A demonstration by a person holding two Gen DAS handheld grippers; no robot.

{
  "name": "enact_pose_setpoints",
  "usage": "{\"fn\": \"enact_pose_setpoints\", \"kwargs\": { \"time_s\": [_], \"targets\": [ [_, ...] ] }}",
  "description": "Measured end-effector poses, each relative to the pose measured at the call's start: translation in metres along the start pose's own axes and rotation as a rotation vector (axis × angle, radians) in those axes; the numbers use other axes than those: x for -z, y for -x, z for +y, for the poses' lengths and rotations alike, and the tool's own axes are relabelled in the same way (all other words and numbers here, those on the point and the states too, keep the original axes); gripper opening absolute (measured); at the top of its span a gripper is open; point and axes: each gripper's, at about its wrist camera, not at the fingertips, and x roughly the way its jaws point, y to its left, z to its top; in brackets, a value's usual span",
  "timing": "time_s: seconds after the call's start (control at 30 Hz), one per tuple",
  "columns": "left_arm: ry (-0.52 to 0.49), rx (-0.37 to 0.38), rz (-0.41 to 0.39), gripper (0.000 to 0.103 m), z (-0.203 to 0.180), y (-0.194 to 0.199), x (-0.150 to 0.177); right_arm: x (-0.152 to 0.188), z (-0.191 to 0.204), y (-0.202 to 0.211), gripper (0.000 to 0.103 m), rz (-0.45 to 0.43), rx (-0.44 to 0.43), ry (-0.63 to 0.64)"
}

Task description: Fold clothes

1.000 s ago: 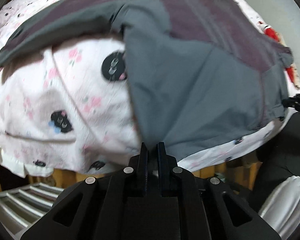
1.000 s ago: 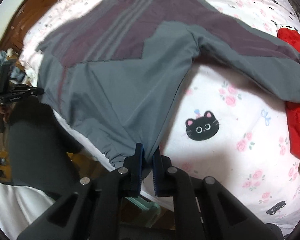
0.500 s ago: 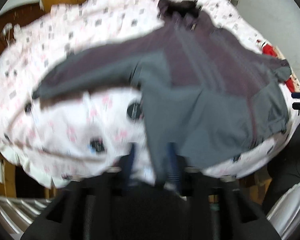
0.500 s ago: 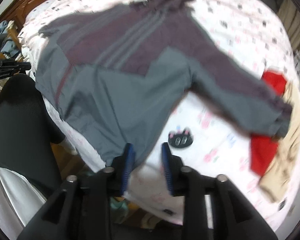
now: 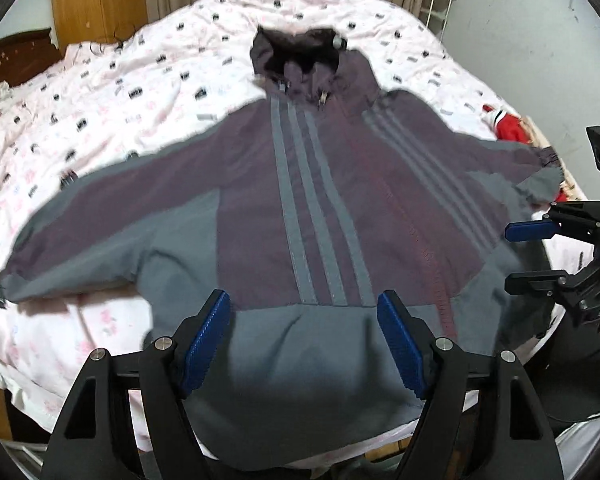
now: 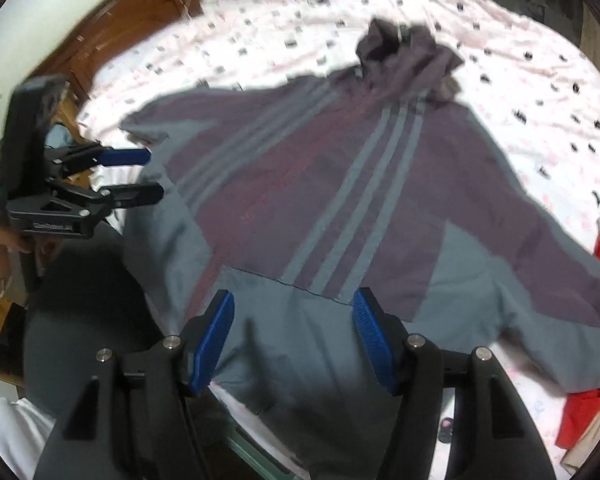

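Note:
A grey and maroon hooded jacket point(image 5: 320, 208) with three pale stripes lies spread flat on the bed, front up, sleeves out to both sides, hood at the far end. The same jacket point(image 6: 340, 184) fills the right wrist view. My left gripper point(image 5: 304, 340) hangs open above the jacket's hem, nothing between its blue pads. My right gripper point(image 6: 294, 338) is open too, above the hem near the bed's edge. Each gripper shows in the other's view: the right gripper point(image 5: 536, 254) at the right edge, the left gripper point(image 6: 134, 176) at the left edge, a hand holding it.
The bed point(image 5: 112, 92) has a pink sheet with cat and flower prints. Red clothing point(image 6: 580, 420) and a beige piece lie at the bed's right side. A wooden headboard point(image 6: 140, 20) and a wardrobe point(image 5: 96, 4) stand beyond. The person's dark legs point(image 6: 80, 312) are by the near edge.
Both grippers were shut on the jacket's hem a second ago. They have since opened, let it go and pulled up and back, so the whole jacket now shows flat.

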Motion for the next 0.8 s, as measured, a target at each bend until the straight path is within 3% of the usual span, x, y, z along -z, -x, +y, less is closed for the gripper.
{"fn": "enact_pose_setpoints", "kwargs": {
  "time_s": [0.13, 0.3, 0.53, 0.8],
  "targets": [
    [0.012, -0.003, 0.030, 0.072, 0.000, -0.013, 0.010, 0.019, -0.012, -0.018, 0.064, 0.063, 0.074, 0.002],
    [0.009, 0.004, 0.014, 0.077, -0.003, -0.016, 0.020, 0.033, -0.024, -0.016, 0.070, 0.086, 0.101, 0.009],
    [0.056, 0.033, -0.020, 0.078, 0.002, -0.004, 0.016, 0.032, -0.028, -0.018, 0.070, 0.105, 0.109, 0.017],
    [0.089, 0.069, -0.164, 0.078, 0.014, 0.037, -0.006, 0.030, -0.047, 0.019, 0.070, -0.003, -0.013, -0.095]
  ]
}}
